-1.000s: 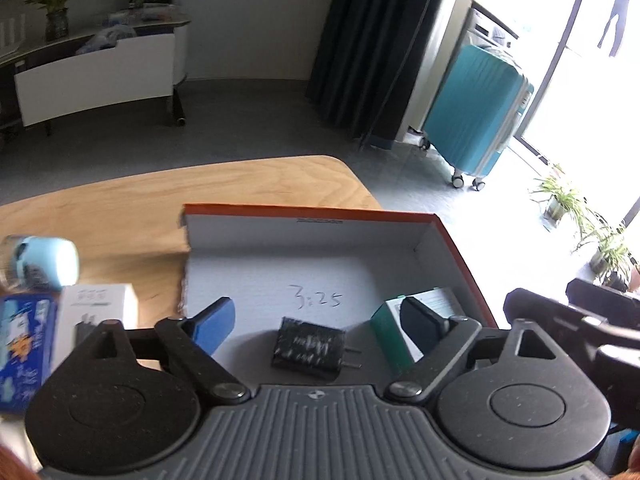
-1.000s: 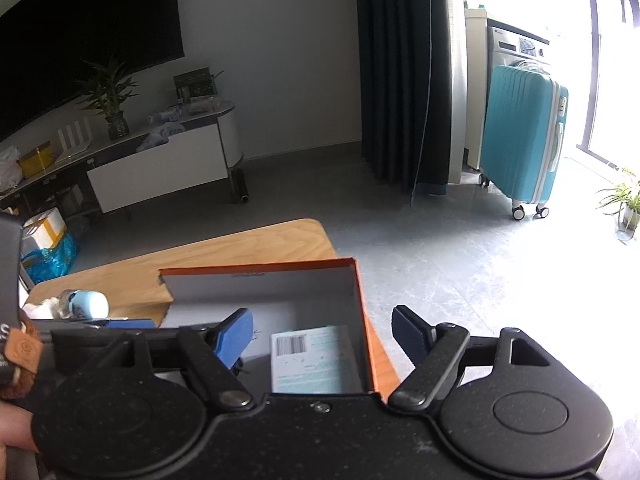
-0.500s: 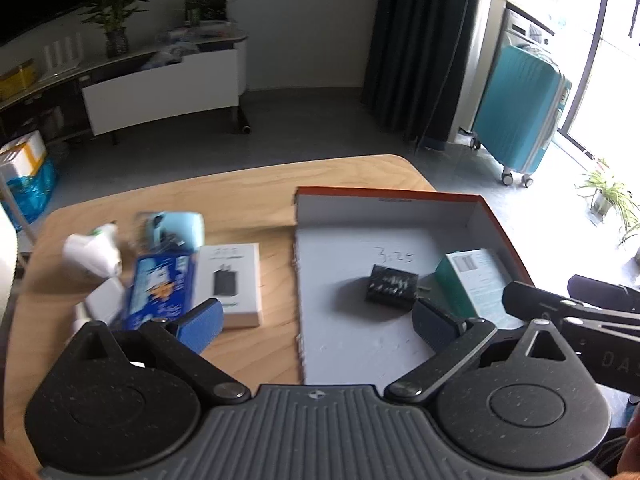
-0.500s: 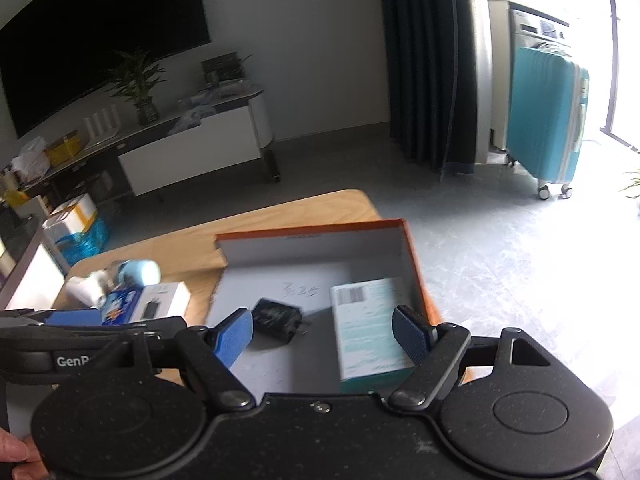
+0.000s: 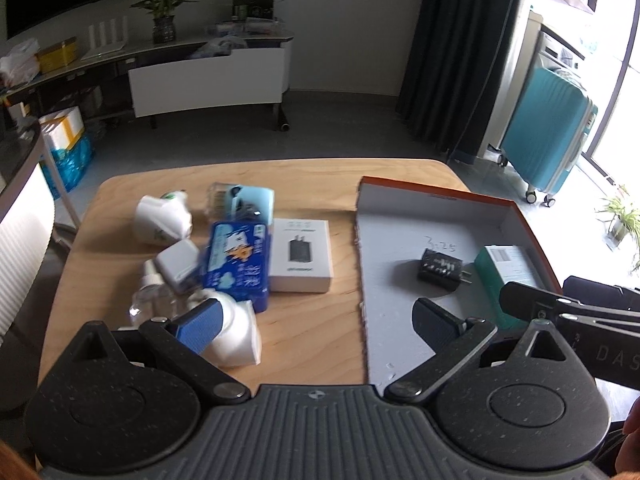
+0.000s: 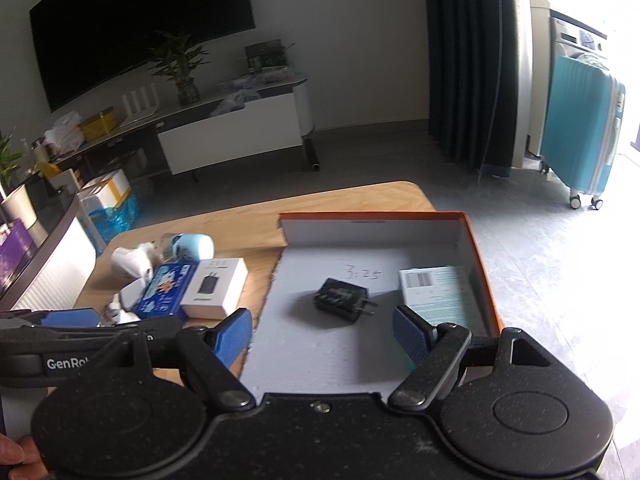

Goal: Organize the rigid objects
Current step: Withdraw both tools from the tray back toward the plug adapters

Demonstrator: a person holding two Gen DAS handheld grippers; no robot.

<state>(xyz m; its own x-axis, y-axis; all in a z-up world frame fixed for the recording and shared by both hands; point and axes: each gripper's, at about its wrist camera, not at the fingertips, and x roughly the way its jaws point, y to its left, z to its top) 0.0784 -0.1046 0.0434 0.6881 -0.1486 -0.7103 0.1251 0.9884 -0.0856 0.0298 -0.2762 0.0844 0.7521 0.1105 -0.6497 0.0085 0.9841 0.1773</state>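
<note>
Black charger (image 5: 442,265) in orange box (image 5: 536,236), green carton (image 6: 438,296) beside it — both jaws wide

green box (image 5: 506,268): near end hidden behind the right gripper's finger
clear bottle (image 5: 150,300): blurred — perhaps a spray bottle
white object (image 5: 236,334): partly covered by the left gripper's pad
box writing (image 6: 363,272): too small to read — possibly numerals

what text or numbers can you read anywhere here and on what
"3:25": handwritten on the floor of the orange-edged box.
"GenRo", cut off: on the left gripper body, seen from the right wrist.
"DAS", cut off: on the right gripper body, seen from the left wrist.
Blue box, white charger box, green box: print too blurred.
</note>
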